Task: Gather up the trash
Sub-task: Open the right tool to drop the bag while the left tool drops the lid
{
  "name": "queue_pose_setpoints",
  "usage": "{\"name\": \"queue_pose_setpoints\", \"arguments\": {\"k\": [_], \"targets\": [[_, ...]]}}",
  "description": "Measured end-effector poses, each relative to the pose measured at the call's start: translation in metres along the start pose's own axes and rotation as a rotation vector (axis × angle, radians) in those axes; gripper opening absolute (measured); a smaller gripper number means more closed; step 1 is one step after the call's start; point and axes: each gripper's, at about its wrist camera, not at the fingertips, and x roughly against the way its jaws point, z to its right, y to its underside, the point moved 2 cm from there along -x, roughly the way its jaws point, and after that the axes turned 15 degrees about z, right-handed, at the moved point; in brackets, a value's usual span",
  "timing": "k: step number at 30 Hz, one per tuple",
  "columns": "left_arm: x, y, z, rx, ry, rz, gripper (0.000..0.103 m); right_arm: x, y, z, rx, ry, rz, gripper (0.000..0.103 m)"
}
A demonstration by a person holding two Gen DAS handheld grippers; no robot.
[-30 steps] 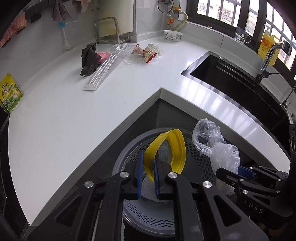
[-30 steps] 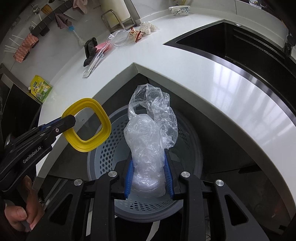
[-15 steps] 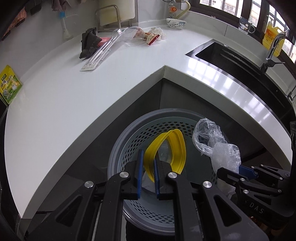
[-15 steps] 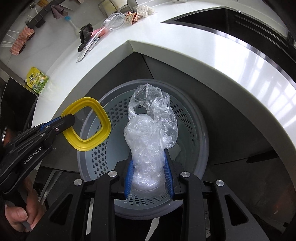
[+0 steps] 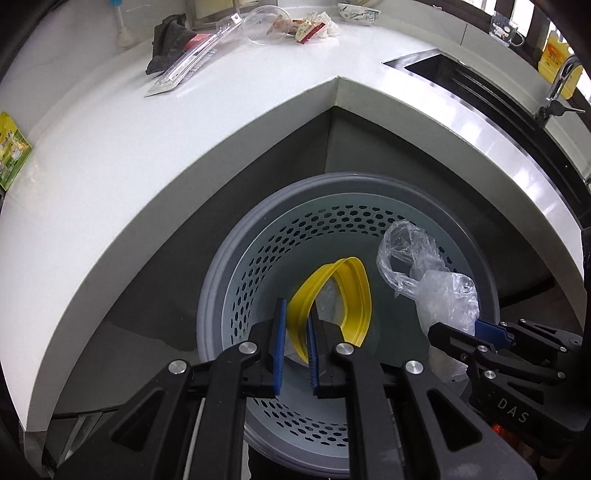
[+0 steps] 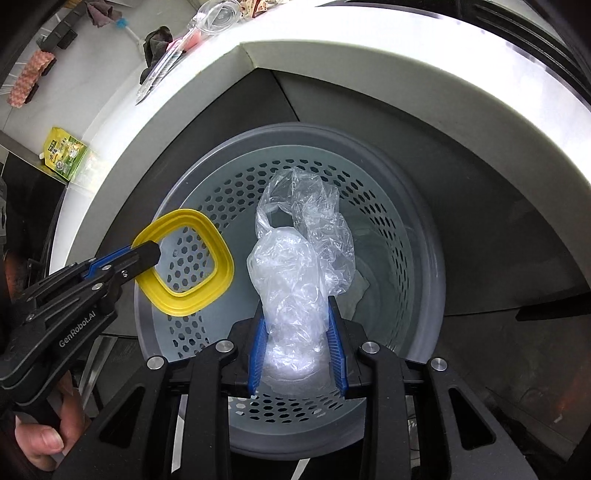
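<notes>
A grey perforated trash bin stands on the floor below the countertop corner. My left gripper is shut on the edge of a yellow plastic ring, which hangs over the bin's left side. My right gripper is shut on a crumpled clear plastic bag, held above the bin's opening. Something pale lies at the bin's bottom, mostly hidden.
The white countertop curves around the bin. At its back lie a clear package, a dark cloth, a clear lid and wrappers. A green packet sits at the left, a sink at the right.
Both grippers have sunk toward the bin with the yellow ring and the plastic bag. The bin now fills more of both views; the countertop has slid upward.
</notes>
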Motion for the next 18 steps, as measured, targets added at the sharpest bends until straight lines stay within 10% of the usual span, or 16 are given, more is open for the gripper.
{"name": "queue_pose_setpoints", "arguments": {"k": [8,15,18], "targets": [[-0.006,-0.003,-0.006,0.024,-0.017,-0.013,0.016,0.0,-0.002,0.002,0.0,-0.004,0.0,0.03],[0.004,-0.008,-0.01,0.03,-0.043,0.02,0.064,0.001,-0.006,0.0,0.006,0.0,0.004,0.043],[0.009,-0.01,-0.012,0.024,-0.05,0.03,0.064,0.003,-0.007,0.001,0.004,0.007,0.017,0.046]]}}
